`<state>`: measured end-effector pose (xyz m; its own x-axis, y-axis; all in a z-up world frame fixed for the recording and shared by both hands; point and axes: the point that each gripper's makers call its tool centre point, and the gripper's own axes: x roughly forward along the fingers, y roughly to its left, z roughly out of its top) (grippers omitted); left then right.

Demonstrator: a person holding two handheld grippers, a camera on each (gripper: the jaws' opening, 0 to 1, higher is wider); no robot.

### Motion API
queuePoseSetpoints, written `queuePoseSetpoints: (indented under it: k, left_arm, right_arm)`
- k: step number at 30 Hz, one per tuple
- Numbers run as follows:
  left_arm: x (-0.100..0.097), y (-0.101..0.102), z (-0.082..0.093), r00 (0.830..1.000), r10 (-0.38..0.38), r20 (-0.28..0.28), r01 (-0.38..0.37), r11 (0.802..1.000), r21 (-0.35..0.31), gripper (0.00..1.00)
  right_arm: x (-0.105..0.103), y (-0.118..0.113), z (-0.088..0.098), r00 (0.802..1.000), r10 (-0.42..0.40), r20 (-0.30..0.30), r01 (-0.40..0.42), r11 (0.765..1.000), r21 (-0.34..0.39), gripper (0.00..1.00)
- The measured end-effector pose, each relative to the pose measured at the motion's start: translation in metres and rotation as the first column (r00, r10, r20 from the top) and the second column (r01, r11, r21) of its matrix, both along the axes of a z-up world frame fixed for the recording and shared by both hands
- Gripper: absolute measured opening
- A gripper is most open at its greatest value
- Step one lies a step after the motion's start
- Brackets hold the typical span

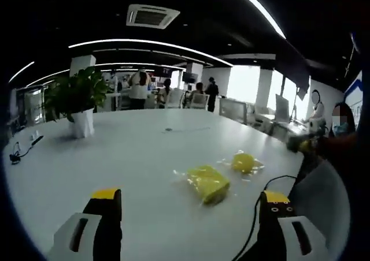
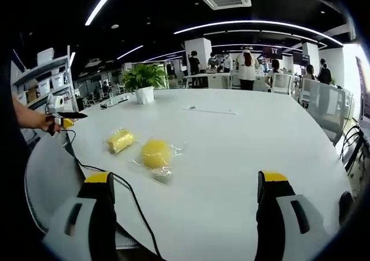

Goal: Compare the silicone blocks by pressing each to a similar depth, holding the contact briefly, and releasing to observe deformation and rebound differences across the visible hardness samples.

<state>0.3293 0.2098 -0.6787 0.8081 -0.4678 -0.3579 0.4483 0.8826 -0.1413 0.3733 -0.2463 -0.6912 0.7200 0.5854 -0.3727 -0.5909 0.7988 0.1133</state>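
Ahead of the left tongs [image 1: 188, 215] and right tongs [image 2: 184, 200] — both wide open, empty — two bagged yellow blocks [image 1: 208, 183] [image 1: 244, 162] lie; slippery wrapping could make them slide when pressed.

Glossy-wrapped (clear plastic) yellow silicone blocks [image 1: 208, 183]

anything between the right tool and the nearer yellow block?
In the right gripper view, bare white table lies between the open right tool and the nearer bagged yellow silicone block; a black cable runs just beside that stretch.
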Motion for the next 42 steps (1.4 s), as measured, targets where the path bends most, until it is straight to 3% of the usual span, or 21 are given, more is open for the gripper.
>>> queuePoseSetpoints:
  k: [5, 7, 11, 12, 15, 20, 25, 30, 36, 42]
  left_arm:
    - [-0.001, -0.006, 0.001, 0.999, -0.035, 0.008, 0.035, 0.999, 0.021, 1.0]
    - [0.001, -0.01, 0.002, 0.999, -0.041, -0.007, 0.041, 0.999, 0.013, 1.0]
    - [0.005, -0.024, 0.012, 0.998, -0.065, 0.0, 0.065, 0.998, -0.004, 1.0]
    - [0.007, -0.027, 0.013, 0.998, -0.065, -0.002, 0.065, 0.998, -0.017, 1.0]
    - [0.008, -0.038, 0.014, 0.997, -0.079, -0.027, 0.077, 0.996, -0.042, 1.0]
    - [0.016, -0.053, 0.013, 0.993, -0.113, -0.042, 0.111, 0.992, -0.056, 1.0]
    - [0.026, -0.076, 0.02, 0.986, -0.126, -0.106, 0.105, 0.977, -0.184, 1.0]
    - [0.047, -0.11, 0.031, 0.973, -0.17, -0.155, 0.116, 0.943, -0.311, 1.0]
    - [0.07, -0.138, 0.03, 0.961, -0.202, -0.191, 0.122, 0.924, -0.363, 1.0]
    - [0.085, -0.17, 0.02, 0.933, -0.261, -0.248, 0.149, 0.907, -0.394, 1.0]
  right_arm:
    - [-0.006, -0.005, -0.002, 0.999, 0.02, 0.036, -0.018, 0.999, -0.044, 0.97]
    - [-0.009, -0.01, -0.004, 1.0, 0.007, 0.014, -0.006, 0.998, -0.058, 0.97]
    - [-0.014, -0.015, 0.002, 0.999, -0.018, 0.038, 0.02, 0.999, -0.043, 0.97]
    - [-0.014, -0.015, 0.003, 0.998, -0.01, 0.07, 0.012, 0.999, -0.038, 0.97]
    - [-0.018, -0.016, -0.005, 1.0, -0.012, 0.028, 0.014, 0.999, -0.048, 0.97]
    - [-0.021, -0.016, -0.005, 0.999, -0.024, 0.028, 0.025, 0.999, -0.041, 0.97]
    - [-0.025, -0.015, -0.009, 1.0, -0.026, 0.016, 0.027, 0.999, -0.041, 0.97]
    - [-0.03, -0.009, -0.016, 1.0, -0.001, 0.011, 0.001, 0.998, -0.07, 0.97]
    - [-0.03, -0.003, -0.014, 1.0, -0.003, 0.013, 0.004, 0.999, -0.044, 0.97]
    - [-0.031, 0.001, -0.013, 1.0, -0.007, 0.015, 0.008, 0.999, -0.031, 0.97]
